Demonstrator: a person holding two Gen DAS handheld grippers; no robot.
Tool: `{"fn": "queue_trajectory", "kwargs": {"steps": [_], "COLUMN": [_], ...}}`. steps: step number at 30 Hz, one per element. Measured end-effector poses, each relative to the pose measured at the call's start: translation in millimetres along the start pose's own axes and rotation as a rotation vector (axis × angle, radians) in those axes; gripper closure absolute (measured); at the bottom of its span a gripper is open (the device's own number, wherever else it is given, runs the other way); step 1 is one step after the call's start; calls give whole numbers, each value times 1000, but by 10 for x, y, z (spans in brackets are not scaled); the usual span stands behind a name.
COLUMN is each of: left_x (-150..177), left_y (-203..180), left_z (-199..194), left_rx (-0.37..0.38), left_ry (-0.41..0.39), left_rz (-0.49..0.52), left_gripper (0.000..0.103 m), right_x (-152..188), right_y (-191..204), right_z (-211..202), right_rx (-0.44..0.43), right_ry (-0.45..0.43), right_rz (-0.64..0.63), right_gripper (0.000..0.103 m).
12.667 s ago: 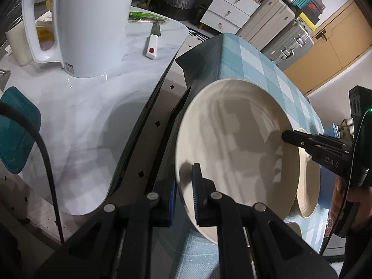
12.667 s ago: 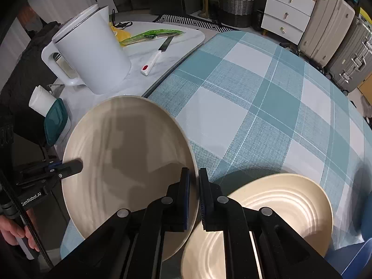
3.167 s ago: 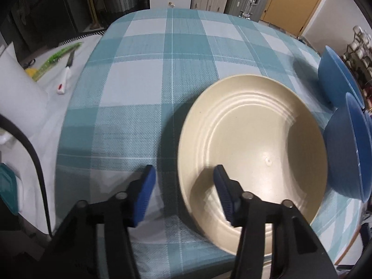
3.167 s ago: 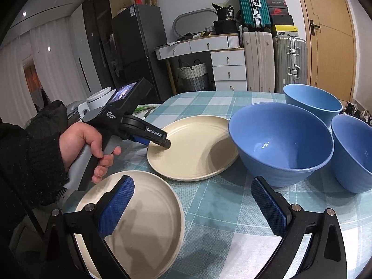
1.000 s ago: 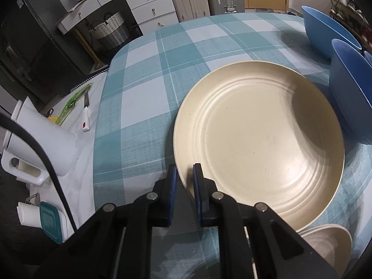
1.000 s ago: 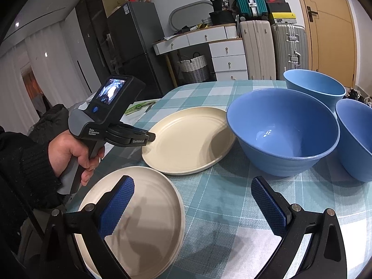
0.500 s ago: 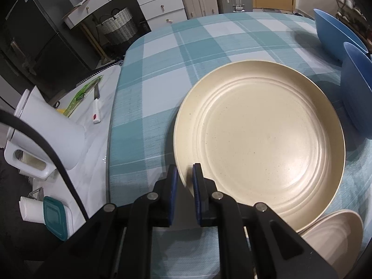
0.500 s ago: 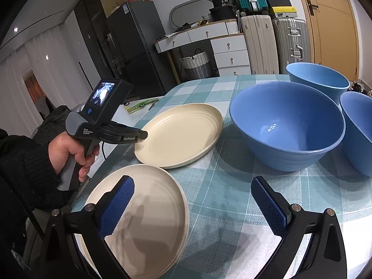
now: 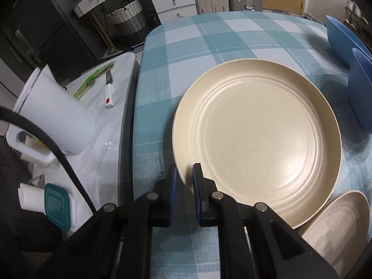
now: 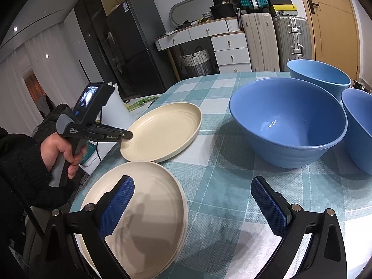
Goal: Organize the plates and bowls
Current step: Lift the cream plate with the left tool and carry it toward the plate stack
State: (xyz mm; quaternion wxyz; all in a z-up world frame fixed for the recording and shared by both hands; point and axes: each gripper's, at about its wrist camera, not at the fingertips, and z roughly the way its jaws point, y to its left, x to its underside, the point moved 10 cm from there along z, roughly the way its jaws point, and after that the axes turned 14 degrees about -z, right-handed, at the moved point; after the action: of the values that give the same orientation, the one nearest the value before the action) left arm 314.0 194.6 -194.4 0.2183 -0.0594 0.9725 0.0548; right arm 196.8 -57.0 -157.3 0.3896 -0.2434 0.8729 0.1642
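- Left gripper has its fingers clamped on the cream plate's rim at 7 o'clock.
- Right gripper hangs spread wide, holding nothing, above the worktop.
- Plate stack at 7 o'clock; blue bowl at 1 o'clock.

The left gripper points steeply downward, its blue-padded jaws pinched nearly together on a thin rim. In the right wrist view a bare hand in a dark knit sleeve grips its pistol handle, fingers curled around it. The right gripper angles down more gently, jaws spread wide with nothing between them.
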Motion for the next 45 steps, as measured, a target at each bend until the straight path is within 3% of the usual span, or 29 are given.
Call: {"fn": "queue_trajectory", "kwargs": {"steps": [11, 19, 24, 37, 45], "left_x": [81, 134, 140, 132, 214], "left_y": [75, 59, 64, 130, 133], "left_z": [13, 45, 40, 22, -30], "left_rx": [71, 123, 124, 123, 78], "left_ry": [43, 76, 72, 64, 61], "left_rz": [-128, -214, -233, -238, -184], "left_gripper": [92, 85, 86, 88, 88], "right_x": [45, 5, -26, -62, -108], "right_y": [32, 84, 196, 200, 187], "right_z": [90, 60, 23, -43, -135], "right_rx": [38, 52, -39, -57, -35], "right_ry": [16, 6, 2, -11, -37], "right_rz": [-56, -80, -58, -53, -40], "right_gripper": [1, 1, 1, 1, 1]}}
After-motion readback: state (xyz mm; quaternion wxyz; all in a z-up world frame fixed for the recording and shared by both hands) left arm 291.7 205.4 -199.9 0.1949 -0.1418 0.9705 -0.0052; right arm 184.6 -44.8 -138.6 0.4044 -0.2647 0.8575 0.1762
